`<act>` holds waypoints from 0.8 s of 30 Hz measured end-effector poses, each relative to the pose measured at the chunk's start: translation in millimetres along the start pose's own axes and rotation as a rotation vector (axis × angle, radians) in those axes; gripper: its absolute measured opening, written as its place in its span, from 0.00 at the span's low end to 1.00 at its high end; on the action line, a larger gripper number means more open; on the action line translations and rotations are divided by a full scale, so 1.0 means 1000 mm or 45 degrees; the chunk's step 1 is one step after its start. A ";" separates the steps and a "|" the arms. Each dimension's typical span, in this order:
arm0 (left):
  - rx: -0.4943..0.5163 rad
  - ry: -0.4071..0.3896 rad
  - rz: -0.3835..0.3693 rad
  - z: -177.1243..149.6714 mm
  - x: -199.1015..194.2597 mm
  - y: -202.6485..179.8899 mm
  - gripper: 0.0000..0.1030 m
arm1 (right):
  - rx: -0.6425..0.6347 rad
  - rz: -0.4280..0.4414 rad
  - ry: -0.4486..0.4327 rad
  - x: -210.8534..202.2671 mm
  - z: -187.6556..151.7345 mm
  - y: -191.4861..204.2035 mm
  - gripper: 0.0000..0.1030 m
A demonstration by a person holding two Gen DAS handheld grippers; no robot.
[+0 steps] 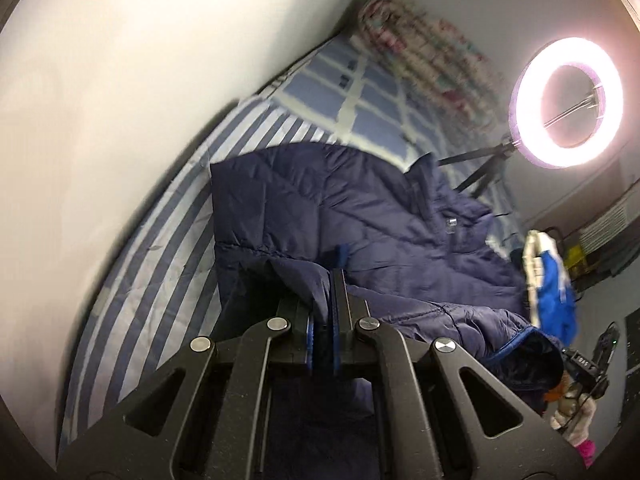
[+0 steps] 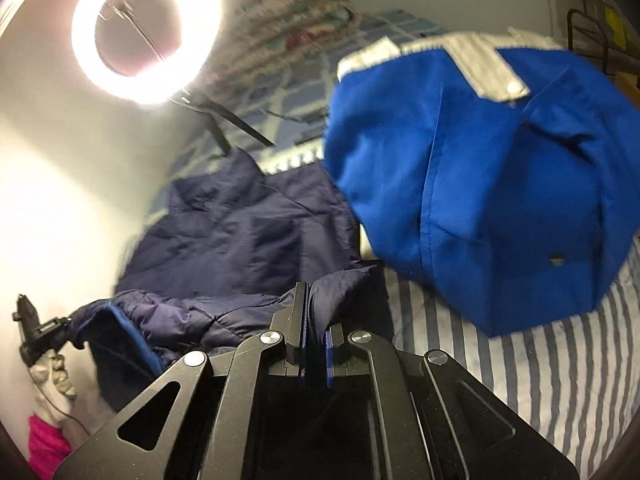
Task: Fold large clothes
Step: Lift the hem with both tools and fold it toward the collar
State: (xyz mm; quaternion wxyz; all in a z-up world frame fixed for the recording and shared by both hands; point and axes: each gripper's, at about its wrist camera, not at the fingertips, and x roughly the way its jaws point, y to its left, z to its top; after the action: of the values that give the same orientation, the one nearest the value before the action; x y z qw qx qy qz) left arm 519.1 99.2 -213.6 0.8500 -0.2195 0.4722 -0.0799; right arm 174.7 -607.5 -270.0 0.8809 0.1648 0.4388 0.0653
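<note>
I have the navy puffer jacket [image 1: 360, 216] spread on the striped bed [image 1: 160, 248]. My left gripper [image 1: 326, 280] and right gripper [image 2: 310, 300] are both pinched tight on its near edge. I think I'm mid-fold; next I should lay this edge flat, far over.

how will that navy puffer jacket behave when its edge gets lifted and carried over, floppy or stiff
Probably floppy: the navy puffer jacket sags in soft creases between the left gripper and right gripper. Quilted padding suggests it is light but springy, resisting flat folds. Its sheen hints it may slide.
</note>
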 end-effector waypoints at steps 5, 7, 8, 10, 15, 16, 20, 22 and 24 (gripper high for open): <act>-0.036 0.027 0.019 0.006 0.035 0.011 0.04 | -0.039 -0.072 0.051 0.040 0.003 -0.005 0.04; -0.043 0.050 0.002 0.009 0.040 0.014 0.10 | -0.035 -0.055 0.068 0.046 0.004 -0.009 0.05; -0.048 0.067 -0.014 0.012 0.040 0.015 0.20 | -0.030 -0.041 0.072 0.046 0.005 -0.011 0.05; -0.043 0.073 -0.050 0.018 0.034 0.015 0.35 | -0.013 0.000 0.082 0.043 0.009 -0.014 0.08; 0.041 -0.009 -0.023 0.032 -0.001 0.004 0.61 | 0.014 0.098 0.051 0.011 0.015 -0.028 0.40; 0.068 -0.023 -0.031 0.034 -0.009 0.002 0.61 | 0.003 0.109 0.016 0.000 0.016 -0.030 0.43; 0.167 -0.078 -0.004 0.029 -0.032 0.000 0.61 | -0.003 0.187 -0.091 -0.033 0.008 -0.044 0.47; 0.201 -0.058 0.029 0.023 -0.028 0.007 0.61 | -0.061 0.126 -0.091 -0.036 -0.001 -0.048 0.47; 0.196 -0.007 0.066 0.016 -0.014 0.017 0.61 | -0.103 0.074 -0.058 -0.032 -0.009 -0.051 0.47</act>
State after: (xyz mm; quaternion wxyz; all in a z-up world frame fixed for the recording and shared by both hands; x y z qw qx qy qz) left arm 523.4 123.9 -202.8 0.8674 -0.1413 0.4678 -0.0935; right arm 146.6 -661.2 -268.7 0.8943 0.1433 0.4106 0.1049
